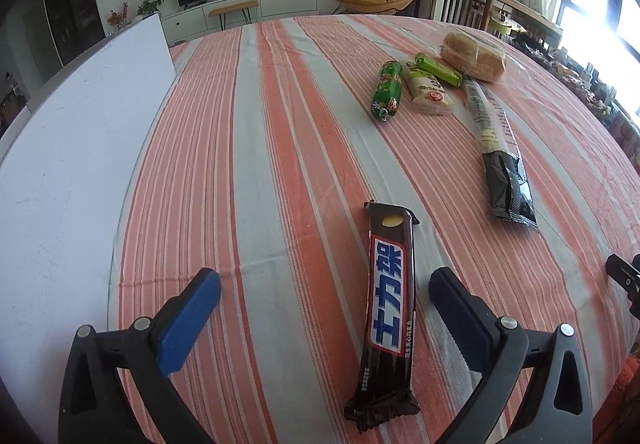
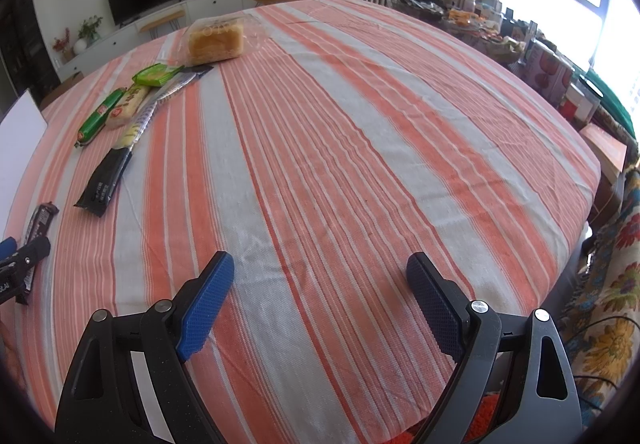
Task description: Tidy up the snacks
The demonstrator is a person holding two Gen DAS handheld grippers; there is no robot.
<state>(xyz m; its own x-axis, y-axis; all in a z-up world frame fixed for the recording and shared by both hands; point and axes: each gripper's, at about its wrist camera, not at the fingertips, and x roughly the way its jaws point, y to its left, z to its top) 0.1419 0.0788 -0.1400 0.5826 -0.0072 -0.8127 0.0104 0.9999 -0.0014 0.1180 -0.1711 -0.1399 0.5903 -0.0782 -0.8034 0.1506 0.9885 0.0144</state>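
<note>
Snacks lie scattered over the striped tablecloth (image 1: 280,124). Starting at the left, a white board (image 1: 80,148) borders the cloth. Next comes the left gripper (image 1: 325,282), its jaws spread wide, with the brown chocolate bar (image 1: 390,304) lying flat on the cloth between them. The bar sits closer to the right-hand finger than the left, and neither pad presses on it. Its long axis runs nearly straight away from the gripper, along the stripes, so the fingers flank its long sides.

Farther right and farther off lies a long black and grey packet (image 1: 500,148), angled toward the cluster at the back: a green sausage (image 1: 387,90), a cream wrapped snack (image 1: 427,89), a green packet (image 1: 438,69) and a bagged loaf (image 1: 474,56).

At the far right, the right gripper (image 2: 320,272) hangs wide and empty over bare cloth, well apart from every snack. My guess is the left hand is nearer to all of them.
</note>
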